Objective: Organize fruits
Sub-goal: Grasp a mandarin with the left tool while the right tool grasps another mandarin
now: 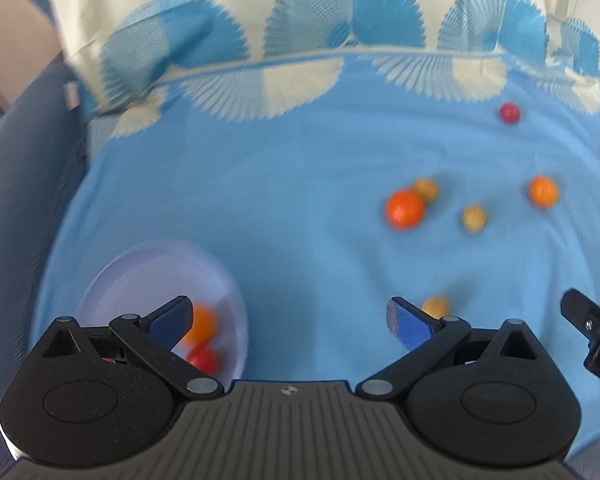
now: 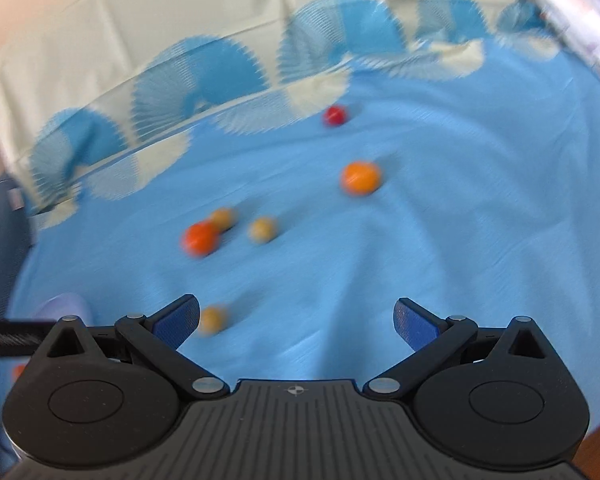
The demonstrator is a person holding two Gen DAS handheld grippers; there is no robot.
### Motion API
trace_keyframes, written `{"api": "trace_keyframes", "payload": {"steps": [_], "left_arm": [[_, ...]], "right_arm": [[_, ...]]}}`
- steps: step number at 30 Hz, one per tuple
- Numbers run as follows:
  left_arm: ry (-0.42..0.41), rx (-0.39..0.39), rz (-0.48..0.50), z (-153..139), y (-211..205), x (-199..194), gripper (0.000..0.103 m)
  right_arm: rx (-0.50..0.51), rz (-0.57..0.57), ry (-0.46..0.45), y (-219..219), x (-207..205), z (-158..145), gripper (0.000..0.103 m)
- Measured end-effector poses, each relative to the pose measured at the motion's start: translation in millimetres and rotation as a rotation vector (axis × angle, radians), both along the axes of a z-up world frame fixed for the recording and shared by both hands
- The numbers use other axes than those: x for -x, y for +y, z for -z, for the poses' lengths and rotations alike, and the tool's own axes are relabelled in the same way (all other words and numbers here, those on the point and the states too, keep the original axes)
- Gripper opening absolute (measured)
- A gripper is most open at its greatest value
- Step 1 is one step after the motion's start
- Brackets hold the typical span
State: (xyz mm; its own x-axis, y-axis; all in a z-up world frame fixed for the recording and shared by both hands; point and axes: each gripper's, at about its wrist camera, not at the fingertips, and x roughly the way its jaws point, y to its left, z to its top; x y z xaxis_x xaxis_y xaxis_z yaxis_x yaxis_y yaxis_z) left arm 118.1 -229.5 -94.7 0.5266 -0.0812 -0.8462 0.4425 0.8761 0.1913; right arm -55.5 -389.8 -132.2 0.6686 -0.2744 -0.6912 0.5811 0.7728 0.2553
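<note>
A: We hold the left gripper (image 1: 288, 320) and right gripper (image 2: 296, 320) with jaws spread wide, both empty. The bowl (image 1: 140, 264) at our near left already holds an orange and a red fruit.

B: Loose fruits lie on the blue cloth (image 1: 260, 200); the tan fruit (image 2: 212, 320) is nearest. Risk: the cloth's folds may let round fruit roll when nudged. The deep-orange fruit (image 2: 199, 238) touches a tan neighbour, crowding any grasp.
</note>
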Motion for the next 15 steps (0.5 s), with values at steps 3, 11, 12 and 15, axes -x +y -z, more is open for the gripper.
{"api": "trace_keyframes", "payload": {"steps": [3,11,12,15], "left_arm": [[0.052,0.04,0.027,18.9,-30.9,-27.9,0.103],[0.189,0.087,0.101,74.9,-90.4,-79.7,0.103],[0.2,0.08,0.098,82.2,-94.6,-83.9,0.103],[0.219,0.045,0.074,102.0,-104.9,-94.7,0.103]], "right_arm": [[0.111,0.031,0.007,-28.4,-13.3,17.0,0.102],[0.239,-0.051,0.006,-82.6,-71.1,59.1,0.102],[0.244,-0.069,0.011,-85.0,-80.1,63.1,0.102],[0.248,-0.129,-0.008,-87.1,-102.3,70.4,0.098]]}}
